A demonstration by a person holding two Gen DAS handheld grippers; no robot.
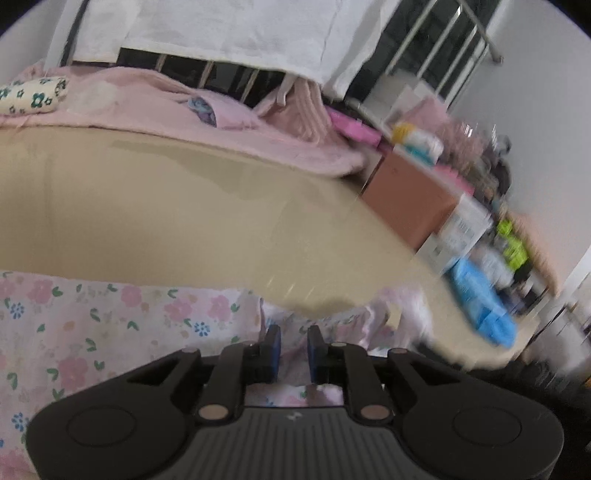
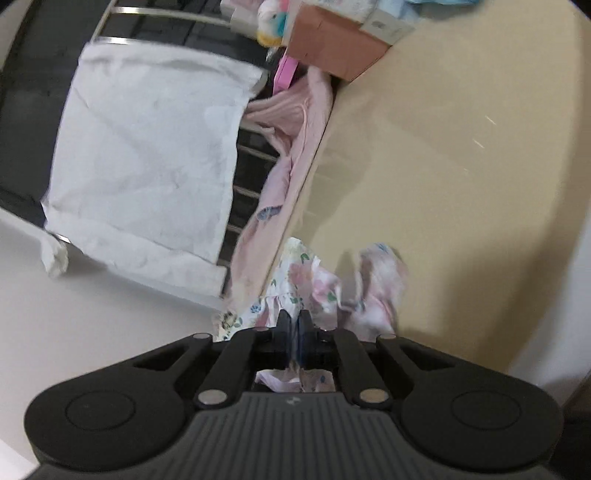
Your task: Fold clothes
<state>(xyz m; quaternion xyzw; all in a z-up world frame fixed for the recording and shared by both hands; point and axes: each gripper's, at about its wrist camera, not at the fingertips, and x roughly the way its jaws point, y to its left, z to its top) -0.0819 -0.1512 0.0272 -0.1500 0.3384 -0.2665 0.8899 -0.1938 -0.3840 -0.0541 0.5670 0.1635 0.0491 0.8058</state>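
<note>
A white garment with pink and blue flowers [image 1: 110, 332] lies spread on the beige table [image 1: 184, 221], along its near edge. My left gripper [image 1: 294, 341] sits over the garment's right part, its blue pads narrowly apart with bunched floral fabric filling the gap. In the right wrist view, which is rolled sideways, my right gripper [image 2: 294, 325] is shut tight on a ruffled edge of the same garment [image 2: 332, 288]. The cloth crumples just beyond the fingertips, above the table [image 2: 443, 166].
Pink clothes [image 1: 221, 110] and a cream flowered bundle [image 1: 33, 96] lie along the table's far edge. A white cloth [image 1: 240, 29] hangs on a metal rail behind. At the right stand a brown box [image 1: 406, 192], white cartons and a blue bag [image 1: 480, 302].
</note>
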